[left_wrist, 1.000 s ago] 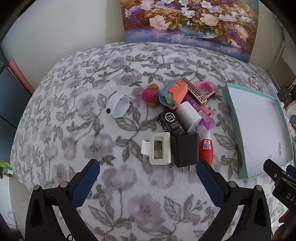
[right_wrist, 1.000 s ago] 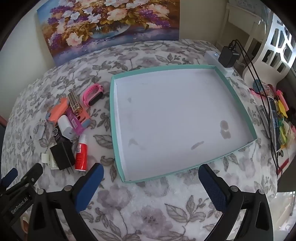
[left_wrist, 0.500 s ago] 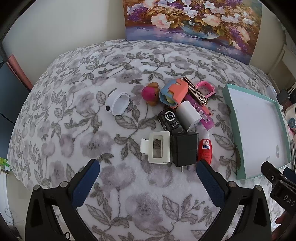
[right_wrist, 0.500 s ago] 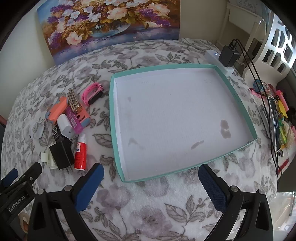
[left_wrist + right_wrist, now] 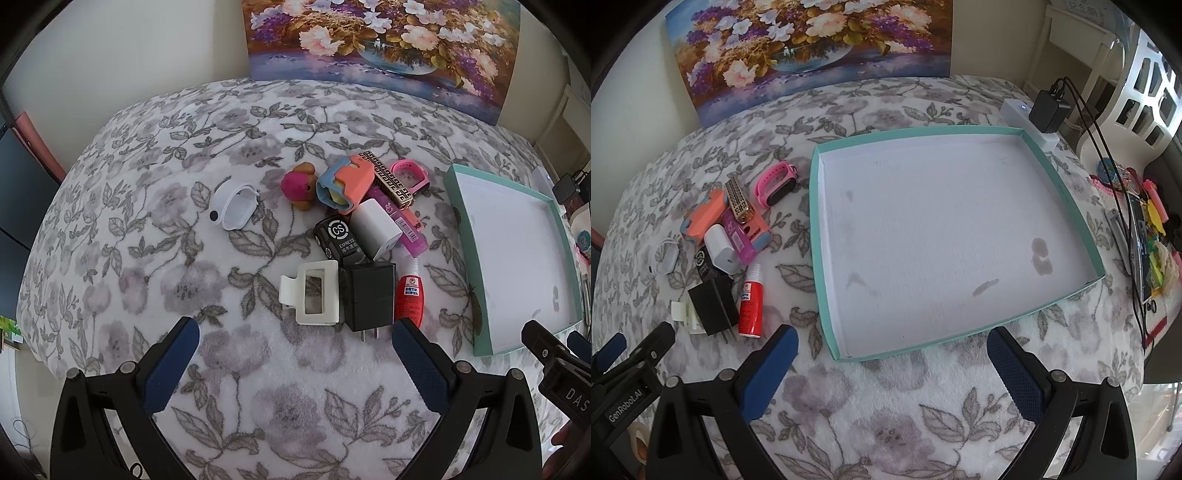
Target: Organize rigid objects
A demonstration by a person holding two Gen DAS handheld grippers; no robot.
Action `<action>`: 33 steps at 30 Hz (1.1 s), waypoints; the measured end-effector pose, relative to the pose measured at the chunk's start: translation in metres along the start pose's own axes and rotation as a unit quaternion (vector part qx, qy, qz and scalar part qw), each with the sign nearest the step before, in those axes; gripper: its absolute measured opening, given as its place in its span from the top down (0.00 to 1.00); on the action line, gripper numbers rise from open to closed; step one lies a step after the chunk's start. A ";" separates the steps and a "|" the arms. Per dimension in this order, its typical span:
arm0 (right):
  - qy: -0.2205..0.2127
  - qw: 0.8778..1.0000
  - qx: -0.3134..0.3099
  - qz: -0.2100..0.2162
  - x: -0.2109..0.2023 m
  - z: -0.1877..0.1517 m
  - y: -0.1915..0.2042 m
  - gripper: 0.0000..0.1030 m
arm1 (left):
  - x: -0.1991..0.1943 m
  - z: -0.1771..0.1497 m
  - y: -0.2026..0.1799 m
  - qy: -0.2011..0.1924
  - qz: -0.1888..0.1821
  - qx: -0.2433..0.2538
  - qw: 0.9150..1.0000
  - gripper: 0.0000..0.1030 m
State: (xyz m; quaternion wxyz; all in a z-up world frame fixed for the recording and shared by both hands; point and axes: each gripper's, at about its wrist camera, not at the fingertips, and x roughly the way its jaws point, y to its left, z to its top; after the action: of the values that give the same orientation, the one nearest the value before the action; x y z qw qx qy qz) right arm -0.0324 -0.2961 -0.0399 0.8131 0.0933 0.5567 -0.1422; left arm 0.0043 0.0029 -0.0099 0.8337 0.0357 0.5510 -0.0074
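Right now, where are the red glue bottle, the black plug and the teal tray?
red glue bottle (image 5: 408, 298): left wrist view, on its label.
black plug (image 5: 369, 295): left wrist view, middle of its top face.
teal tray (image 5: 815, 236): right wrist view, on its left wall.

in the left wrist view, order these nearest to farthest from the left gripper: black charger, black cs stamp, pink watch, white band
1. black charger: just ahead of the left gripper, right of centre.
2. black cs stamp: behind the charger, mid pile.
3. white band: alone, off to the left; close to the stamp in range, so that order is loose.
4. pink watch: far right end of the pile, near the teal tray.
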 end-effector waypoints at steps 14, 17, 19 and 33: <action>0.001 1.000 0.000 0.000 0.000 0.000 0.000 0.00 | 0.001 -0.001 0.001 0.001 0.001 0.001 1.000 0.00; 0.001 1.000 -0.001 0.000 0.000 0.000 0.000 0.00 | 0.001 -0.001 0.001 0.001 0.001 0.001 1.000 0.00; 0.001 1.000 -0.001 0.000 0.000 0.000 0.000 0.00 | 0.001 -0.001 0.001 0.001 0.001 0.001 1.000 0.00; 0.001 1.000 -0.002 -0.001 0.001 -0.001 0.001 0.00 | 0.002 -0.002 0.002 0.001 0.001 0.000 1.000 0.00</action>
State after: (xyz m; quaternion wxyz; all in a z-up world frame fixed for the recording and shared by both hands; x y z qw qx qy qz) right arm -0.0324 -0.2951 -0.0414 0.8124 0.0915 0.5582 -0.1415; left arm 0.0032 0.0049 -0.0122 0.8331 0.0367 0.5519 -0.0068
